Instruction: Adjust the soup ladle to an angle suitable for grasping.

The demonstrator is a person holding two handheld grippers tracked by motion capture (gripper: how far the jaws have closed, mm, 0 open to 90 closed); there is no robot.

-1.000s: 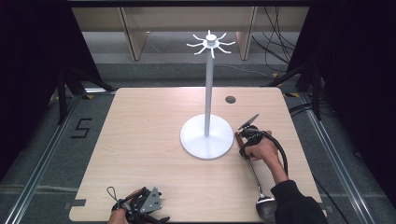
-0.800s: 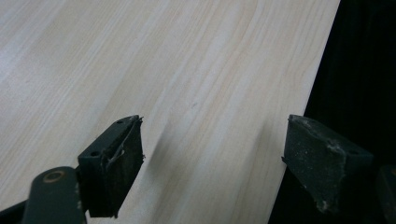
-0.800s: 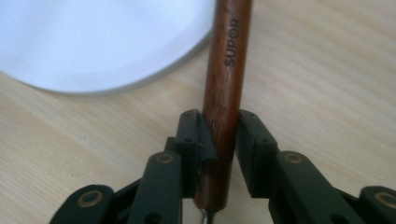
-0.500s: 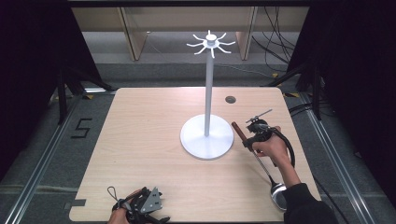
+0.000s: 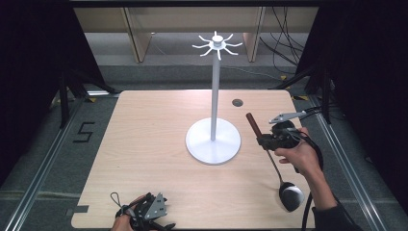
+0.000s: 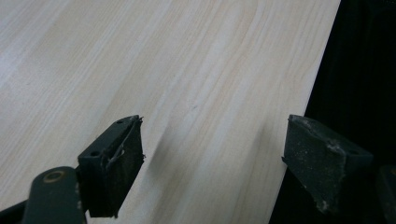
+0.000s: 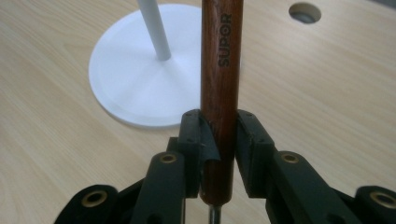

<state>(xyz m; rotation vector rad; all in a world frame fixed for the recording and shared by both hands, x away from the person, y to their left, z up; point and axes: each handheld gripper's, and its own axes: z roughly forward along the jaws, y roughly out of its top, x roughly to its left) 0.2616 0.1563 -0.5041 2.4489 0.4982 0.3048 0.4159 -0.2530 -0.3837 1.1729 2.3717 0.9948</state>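
Since a second ago the right gripper [image 7: 218,140] has risen, its jaws just clamped on the brown wooden handle of the steel ladle [image 5: 280,168], bowl trailing over the pale wooden table [image 5: 144,144] beside the white hook stand [image 5: 213,139]. It looks stiff and bowl-heavy; gripping nearer the bowl would likely steady it. The left gripper [image 6: 210,158] gapes empty.

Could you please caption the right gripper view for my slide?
Right gripper clamps the ladle handle, near the white stand.

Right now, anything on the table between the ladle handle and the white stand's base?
Nothing: in the high view, bare table separates ladle handle from stand base.
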